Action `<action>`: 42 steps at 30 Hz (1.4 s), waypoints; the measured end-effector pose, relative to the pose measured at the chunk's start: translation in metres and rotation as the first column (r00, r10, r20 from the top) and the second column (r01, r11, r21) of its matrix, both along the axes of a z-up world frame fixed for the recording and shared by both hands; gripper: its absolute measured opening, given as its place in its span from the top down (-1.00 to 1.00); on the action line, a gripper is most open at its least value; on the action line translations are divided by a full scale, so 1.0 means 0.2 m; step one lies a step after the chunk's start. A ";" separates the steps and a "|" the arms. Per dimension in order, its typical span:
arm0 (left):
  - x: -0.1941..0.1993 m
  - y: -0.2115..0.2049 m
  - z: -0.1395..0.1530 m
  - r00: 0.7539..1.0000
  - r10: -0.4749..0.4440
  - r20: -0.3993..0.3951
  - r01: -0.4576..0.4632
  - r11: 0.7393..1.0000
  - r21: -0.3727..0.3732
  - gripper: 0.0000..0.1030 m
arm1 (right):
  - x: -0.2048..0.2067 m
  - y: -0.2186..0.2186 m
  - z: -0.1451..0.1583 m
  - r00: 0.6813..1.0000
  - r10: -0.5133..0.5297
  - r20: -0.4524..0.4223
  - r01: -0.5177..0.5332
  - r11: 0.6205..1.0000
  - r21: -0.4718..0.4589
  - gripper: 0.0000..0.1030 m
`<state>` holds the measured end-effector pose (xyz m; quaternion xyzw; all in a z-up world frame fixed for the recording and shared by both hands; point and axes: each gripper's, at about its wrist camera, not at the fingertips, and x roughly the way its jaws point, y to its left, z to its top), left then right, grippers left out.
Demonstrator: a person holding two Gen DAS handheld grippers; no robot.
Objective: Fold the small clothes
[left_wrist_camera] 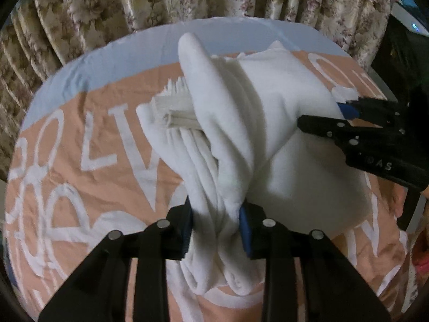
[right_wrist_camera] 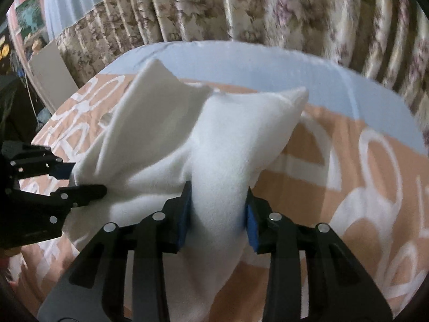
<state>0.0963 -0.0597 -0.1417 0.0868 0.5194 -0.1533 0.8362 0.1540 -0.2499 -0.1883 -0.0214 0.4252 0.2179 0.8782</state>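
Blue pads [left_wrist_camera: 245,230] on the left gripper [left_wrist_camera: 215,230] are squeezing a bunched, twisted part of the white cloth [left_wrist_camera: 241,134], so its fingers are clamping the fabric between them. Folds of the cloth are hanging below the pads and rising away from them in a thick roll. In the right wrist view the right gripper [right_wrist_camera: 218,220] is doing the same: its blue pads [right_wrist_camera: 252,230] are pressing on both sides of a broad band of the cloth [right_wrist_camera: 214,147], fingers closed on it.

Each gripper is showing in the other's view. Seen from the left wrist, the right gripper [left_wrist_camera: 340,112] is biting the cloth's far right edge, one finger above the fabric and one below. Seen from the right wrist, the left gripper [right_wrist_camera: 80,179] is reaching in at the cloth's left edge, its fingers lying against the fabric.

Between the two grippers the cloth is hanging lifted and crumpled, with two corners pointing up, and part of it is draping down toward the sheet [left_wrist_camera: 93,147]. A fringed edge is sticking out on the cloth's left side in the left wrist view. Under the cloth the sheet is spreading out, peach with large white lettering and a pale blue band along its far side. Behind the sheet, floral curtains [right_wrist_camera: 268,8] are hanging in pleats.
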 end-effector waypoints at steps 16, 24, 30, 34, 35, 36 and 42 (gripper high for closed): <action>-0.14 0.10 0.14 0.992 0.033 0.126 -0.036 0.999 0.024 -0.04 | -0.35 -0.04 0.11 0.999 -0.033 0.031 0.033 0.999 -0.014 -0.25; -0.14 0.18 -0.02 0.990 0.056 0.128 -0.065 0.995 0.071 -0.28 | -0.38 -0.09 -0.09 0.996 -0.084 -0.011 0.083 0.993 -0.080 -0.23; -0.19 0.20 0.07 0.980 0.093 0.174 -0.107 0.991 0.078 -0.50 | -0.46 -0.08 0.05 0.996 -0.083 0.046 0.084 0.996 -0.027 -0.30; -0.25 0.22 0.17 0.965 0.126 0.231 -0.134 0.991 0.021 -0.91 | -0.53 -0.07 0.17 0.980 -0.146 0.133 0.146 0.989 0.005 -0.94; -0.27 0.23 0.19 0.960 0.135 0.247 -0.142 0.990 0.011 -0.94 | -0.54 -0.06 0.19 0.977 -0.160 0.138 0.159 0.987 0.018 -0.94; -0.29 0.22 0.20 0.954 0.145 0.262 -0.155 0.988 0.016 -0.94 | -0.54 -0.06 0.20 0.974 -0.188 0.128 0.186 0.982 0.032 -0.94; -0.37 0.20 0.20 0.945 0.165 0.283 -0.181 0.983 0.030 -0.94 | -0.58 -0.05 0.19 0.930 -0.344 0.132 0.336 0.939 0.077 -0.94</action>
